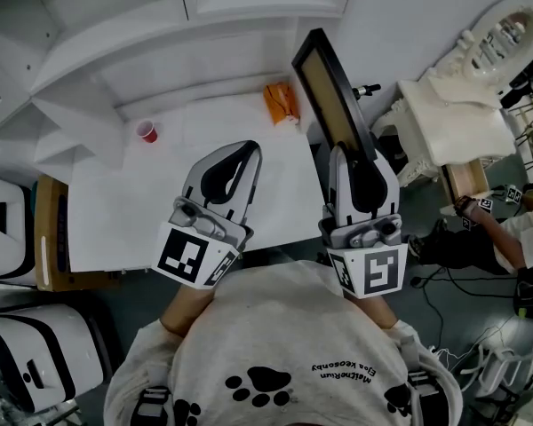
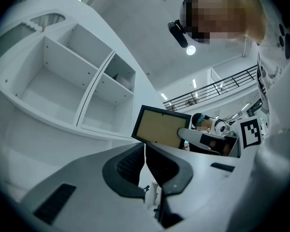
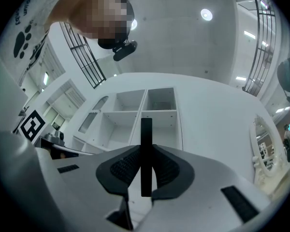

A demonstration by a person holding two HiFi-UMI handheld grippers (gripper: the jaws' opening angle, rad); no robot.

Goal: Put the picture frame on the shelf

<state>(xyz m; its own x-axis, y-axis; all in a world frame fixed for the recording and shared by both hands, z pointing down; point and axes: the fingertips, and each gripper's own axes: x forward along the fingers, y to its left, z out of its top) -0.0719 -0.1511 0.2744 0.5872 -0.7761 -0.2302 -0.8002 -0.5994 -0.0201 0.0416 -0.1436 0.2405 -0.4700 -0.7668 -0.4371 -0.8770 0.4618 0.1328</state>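
White shelf compartments [image 1: 115, 51] stand beyond the table [image 1: 151, 202], while the right gripper [image 1: 354, 153] clamps the picture frame [image 1: 329, 87] by one thin edge, upright in the air; the left gripper [image 1: 242, 149] is closed on nothing. Pinched so narrowly, the tall frame could pivot in the pads or clip a divider.

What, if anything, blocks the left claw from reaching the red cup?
Probably nothing. The cup stands upright on the table, with bare top between it and the left claw. The frame is off in the right claw. The left claw is shut, so it must open first.
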